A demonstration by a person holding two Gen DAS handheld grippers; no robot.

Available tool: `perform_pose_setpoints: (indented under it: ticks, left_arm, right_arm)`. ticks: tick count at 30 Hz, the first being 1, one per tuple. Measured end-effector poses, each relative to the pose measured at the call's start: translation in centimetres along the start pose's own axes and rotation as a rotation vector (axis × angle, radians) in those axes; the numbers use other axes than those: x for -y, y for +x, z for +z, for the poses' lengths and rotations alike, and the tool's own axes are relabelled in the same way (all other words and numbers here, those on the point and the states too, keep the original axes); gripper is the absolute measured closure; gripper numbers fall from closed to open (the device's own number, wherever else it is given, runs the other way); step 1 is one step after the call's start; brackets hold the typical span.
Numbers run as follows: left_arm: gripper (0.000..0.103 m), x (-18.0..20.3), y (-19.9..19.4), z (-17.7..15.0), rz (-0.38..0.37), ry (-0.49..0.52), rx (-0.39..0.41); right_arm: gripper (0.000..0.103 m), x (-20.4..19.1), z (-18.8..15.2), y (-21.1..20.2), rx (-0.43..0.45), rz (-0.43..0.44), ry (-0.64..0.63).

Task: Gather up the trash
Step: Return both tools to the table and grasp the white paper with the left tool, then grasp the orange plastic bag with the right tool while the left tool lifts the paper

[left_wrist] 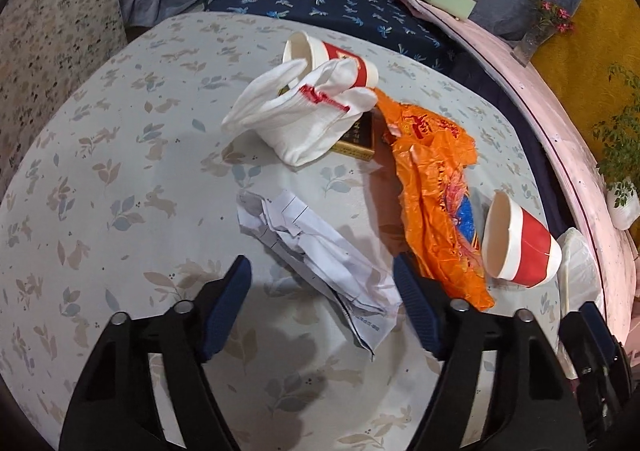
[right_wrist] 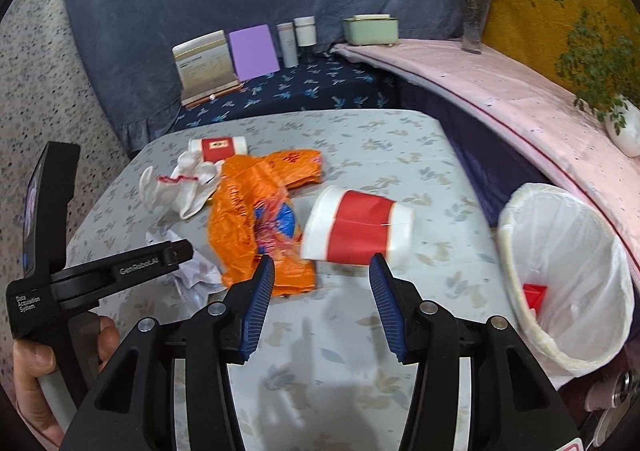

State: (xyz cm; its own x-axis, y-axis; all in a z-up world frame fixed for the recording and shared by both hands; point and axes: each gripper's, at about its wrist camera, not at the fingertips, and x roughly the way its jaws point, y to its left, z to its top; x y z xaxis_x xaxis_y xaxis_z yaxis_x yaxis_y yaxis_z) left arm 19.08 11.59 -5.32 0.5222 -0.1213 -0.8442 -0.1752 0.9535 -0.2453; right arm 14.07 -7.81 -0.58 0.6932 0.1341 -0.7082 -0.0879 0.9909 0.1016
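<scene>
Sock (left_wrist: 304, 111) drapes over box (left_wrist: 358, 137) beside bag (left_wrist: 436, 203).

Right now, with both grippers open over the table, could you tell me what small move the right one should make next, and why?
Probably ease the right gripper forward and down to straddle the tipped red-and-white paper cup. The cup lies just ahead of its open fingers, and the lined bin stands close on its right for the drop.

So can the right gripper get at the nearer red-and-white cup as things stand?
Probably yes: the right gripper has open, empty jaws, and the red-and-white cup lies on its side just beyond them, nothing between.
</scene>
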Motion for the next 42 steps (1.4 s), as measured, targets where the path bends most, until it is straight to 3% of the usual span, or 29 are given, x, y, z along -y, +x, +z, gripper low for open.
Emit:
perform_pose_setpoints:
  ticks: [2,6,9,17,20,22,24,32,42]
  left_arm:
    - [0.049,-0.2,0.3,-0.1,-0.019,-0.003,-0.017]
    - [0.078,-0.6,0.6,-0.3,-0.056,0.001,-0.038]
    - [0.084,-0.7,0.6,-0.3,-0.074,0.006,-0.034]
    - [0.088,-1.4,0.2,-0.2,-0.095,0.009,-0.029]
    - [0.088,-1.4,0.1,-0.2,-0.096,0.014,-0.025]
    - [0.090,-1.4,0.0,-0.2,-0.098,0.015,-0.023]
    - [0.093,-1.2,-0.1,-0.2,-0.103,0.019,-0.020]
    - [0.095,-0.3,-1.6,-0.1,-0.119,0.047,0.008]
    - [0.095,3.4,-5.3,0.1,-0.155,0.118,0.070]
  right_arm:
    - [0.055,-0.9,0.1,0.9,-0.014,0.010,-0.013]
    - [0.055,-2.3,0.0,2.6,-0.041,0.027,-0.036]
    - [0.054,-3.1,0.0,4.0,-0.067,0.041,-0.042]
    - [0.055,-4.2,-0.4,7.0,-0.121,0.041,-0.064]
    - [0.064,-4.3,-0.4,7.7,-0.138,0.045,-0.062]
    - [0.083,-4.4,-0.5,8.0,-0.150,0.057,-0.059]
    - [0.086,-4.5,-0.5,7.9,-0.147,0.063,-0.058]
    - [0.089,-4.3,0.8,5.2,-0.079,0.085,-0.052]
    - [0.089,-2.1,4.0,-0.7,0.071,0.096,-0.010]
